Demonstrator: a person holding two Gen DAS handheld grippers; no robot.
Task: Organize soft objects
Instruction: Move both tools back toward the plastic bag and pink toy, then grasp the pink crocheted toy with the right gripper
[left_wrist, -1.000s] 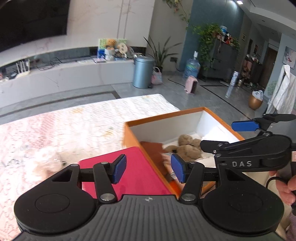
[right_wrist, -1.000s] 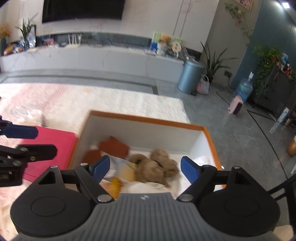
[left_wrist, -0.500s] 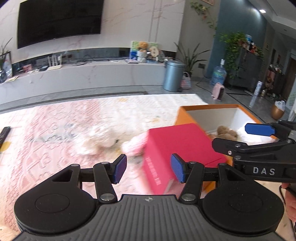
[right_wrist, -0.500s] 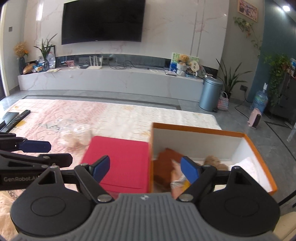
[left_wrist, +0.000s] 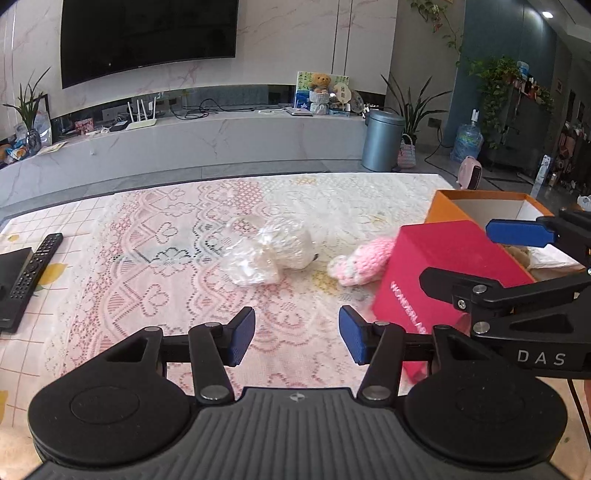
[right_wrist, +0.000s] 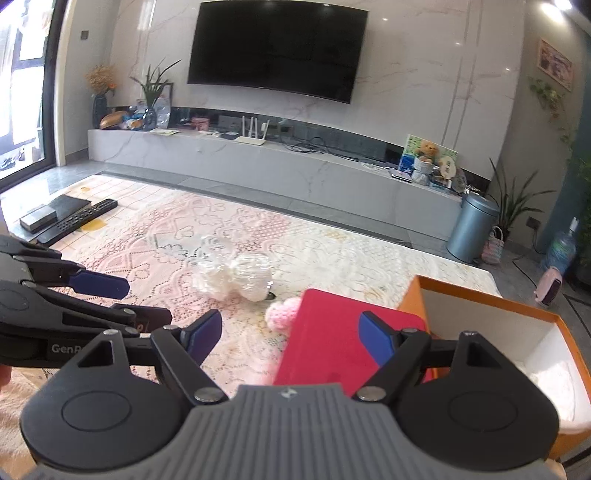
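Observation:
A white soft toy in clear plastic wrap (left_wrist: 267, 253) (right_wrist: 236, 278) lies mid-table on the lace cloth. A pink knitted toy (left_wrist: 360, 262) (right_wrist: 282, 312) lies to its right, partly behind a red box (left_wrist: 436, 273) (right_wrist: 343, 339). An orange box (left_wrist: 480, 206) (right_wrist: 495, 314) with a white inside stands beyond the red box; a brown plush inside barely shows. My left gripper (left_wrist: 297, 334) is open and empty, short of the wrapped toy. My right gripper (right_wrist: 290, 334) is open and empty above the red box's near left edge.
A black remote (left_wrist: 35, 264) (right_wrist: 79, 218) and a flat dark device (right_wrist: 53, 210) lie at the table's left edge. The pink lace cloth (left_wrist: 166, 258) covers the table. Beyond the table are a TV console, a grey bin (left_wrist: 382, 140) and plants.
Both grippers have swung left, away from the orange box toward the table's middle. The wrapped white toy and pink toy have come into full view. Both stay open and empty.

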